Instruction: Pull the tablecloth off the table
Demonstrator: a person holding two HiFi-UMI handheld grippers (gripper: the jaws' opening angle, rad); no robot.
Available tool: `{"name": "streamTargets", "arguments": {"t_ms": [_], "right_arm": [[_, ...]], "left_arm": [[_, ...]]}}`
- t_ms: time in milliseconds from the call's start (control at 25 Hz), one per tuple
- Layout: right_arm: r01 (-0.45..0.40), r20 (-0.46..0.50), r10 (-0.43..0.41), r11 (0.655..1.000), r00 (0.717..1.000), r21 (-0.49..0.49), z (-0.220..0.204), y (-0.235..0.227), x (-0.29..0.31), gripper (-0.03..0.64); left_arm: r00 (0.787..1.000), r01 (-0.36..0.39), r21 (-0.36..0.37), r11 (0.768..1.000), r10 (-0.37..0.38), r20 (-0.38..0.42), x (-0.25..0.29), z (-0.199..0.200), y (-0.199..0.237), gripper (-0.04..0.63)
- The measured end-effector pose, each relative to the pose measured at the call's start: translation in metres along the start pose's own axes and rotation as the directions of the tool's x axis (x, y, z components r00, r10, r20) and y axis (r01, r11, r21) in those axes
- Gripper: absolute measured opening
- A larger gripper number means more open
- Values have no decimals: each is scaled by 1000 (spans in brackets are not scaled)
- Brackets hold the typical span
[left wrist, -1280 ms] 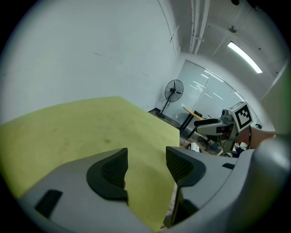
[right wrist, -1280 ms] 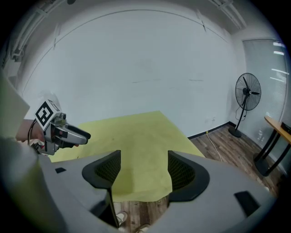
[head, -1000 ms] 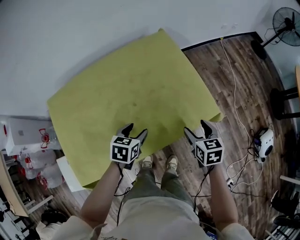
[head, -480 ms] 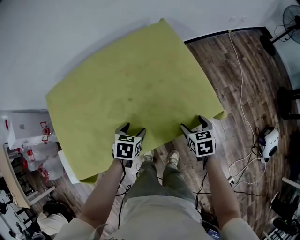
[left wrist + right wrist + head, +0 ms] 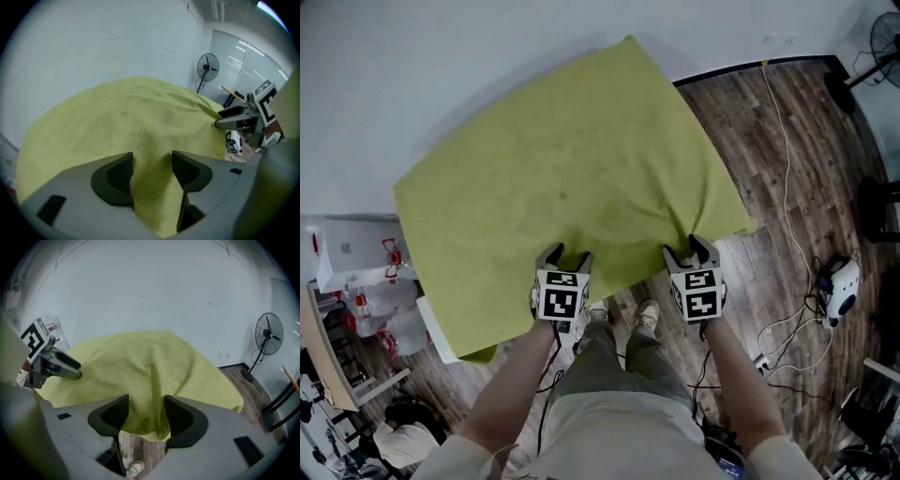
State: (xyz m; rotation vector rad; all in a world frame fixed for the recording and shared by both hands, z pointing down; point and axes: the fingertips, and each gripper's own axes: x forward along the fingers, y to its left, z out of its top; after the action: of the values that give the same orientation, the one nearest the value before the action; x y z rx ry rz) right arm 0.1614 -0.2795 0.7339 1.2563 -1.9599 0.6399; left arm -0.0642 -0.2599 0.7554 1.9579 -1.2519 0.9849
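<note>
- Yellow-green tablecloth (image 5: 572, 178) spread flat over table; near edge overhangs wooden floor (image 5: 787, 169).
- Left gripper (image 5: 567, 255) at near edge: jaws just been closing, cloth fold pinched between pads.
- Right gripper (image 5: 686, 248) near right corner: jaws just been closing, fold likewise pinched.
- Creases radiate from both grips.

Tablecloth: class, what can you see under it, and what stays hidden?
The tablecloth hides the table completely: no tabletop or leg shows. Below its near edge, the wood floor and the person's shoes can be seen.
</note>
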Motion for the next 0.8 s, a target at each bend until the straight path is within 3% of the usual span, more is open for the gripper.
{"name": "streamTargets", "arguments": {"t_ms": [120,240,280,320,480,800], "right_arm": [[-9,-3,9,1000,1000,2,0,7,-1,210],[-20,7,20,999,1000,32,-3,11,-3,78],[-20,10,20,999,1000,43,-5,11,-5,49],[-19,10,19,998,1000,52,-6,10,-7,37],[-32,37,29,996,999,85,2,10,-29,33],[-63,247,30,990,969,128,72,0,-104,32]], "left_arm": [[1000,-4,2,1000,4,8,0,2,-4,234],[1000,8,-15,1000,-8,4,-1,1,-12,120],[1000,23,-36,999,-23,-2,-3,3,-17,54],[999,37,-58,998,-38,-2,-8,7,-21,31],[997,62,-87,994,-58,48,-31,24,-25,23],[973,82,-14,997,-77,219,-96,83,-29,23]]}}
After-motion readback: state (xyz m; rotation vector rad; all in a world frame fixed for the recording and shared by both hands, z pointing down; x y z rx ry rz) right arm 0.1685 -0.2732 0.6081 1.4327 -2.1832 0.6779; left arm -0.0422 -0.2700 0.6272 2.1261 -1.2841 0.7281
